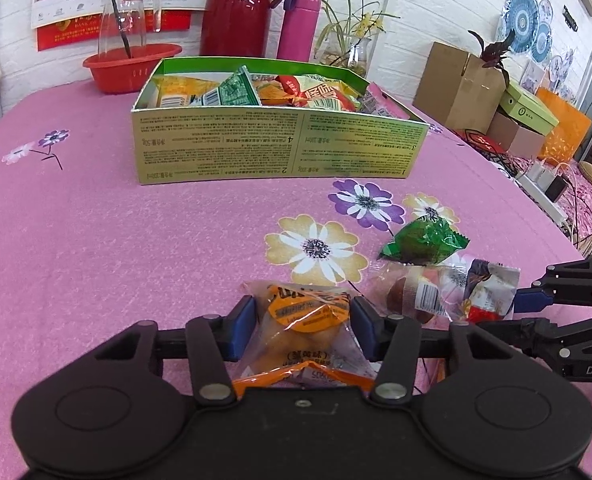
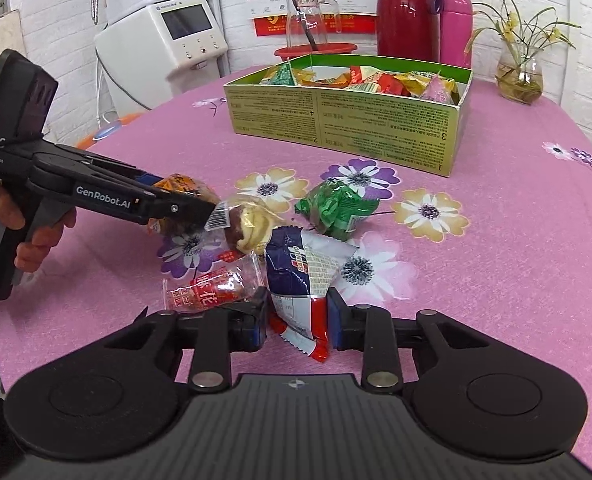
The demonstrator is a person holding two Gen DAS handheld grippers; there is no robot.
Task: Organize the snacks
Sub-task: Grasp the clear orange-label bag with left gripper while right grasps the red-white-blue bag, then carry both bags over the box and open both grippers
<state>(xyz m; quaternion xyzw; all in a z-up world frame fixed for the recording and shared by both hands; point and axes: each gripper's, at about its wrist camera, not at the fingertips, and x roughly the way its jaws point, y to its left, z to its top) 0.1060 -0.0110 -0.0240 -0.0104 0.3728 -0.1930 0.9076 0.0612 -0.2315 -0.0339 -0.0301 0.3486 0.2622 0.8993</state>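
While the pink flowered cloth covers the counter (image 1: 116, 220), the left gripper (image 1: 302, 326) sits low over it with its blue pads against both sides of an orange-labelled snack packet (image 1: 308, 320), jaws narrowed onto the clear wrapper. From the right wrist view the same left gripper (image 2: 184, 204) shows from the side, a hand (image 2: 36, 236) around its grey handle, the orange packet (image 2: 176, 184) between its fingers.

The right gripper (image 2: 298, 320) has a blue, white and red snack packet (image 2: 300, 280) standing between its pads; the left pad touches the wrapper, the right pad lies just beside it, so a firm grip cannot be told. Touching that packet on its left lies a clear packet with red print (image 2: 212, 288). Just behind are a clear-wrapped brown pastry (image 2: 248, 224) and a green packet (image 2: 336, 208).

Farther back on the counter stands the open green box (image 2: 356, 128), already holding many packets. Behind it are a red basin (image 1: 132, 66), a glass jug (image 1: 124, 16), a red thermos (image 1: 240, 8) and a pink flask (image 1: 296, 26).
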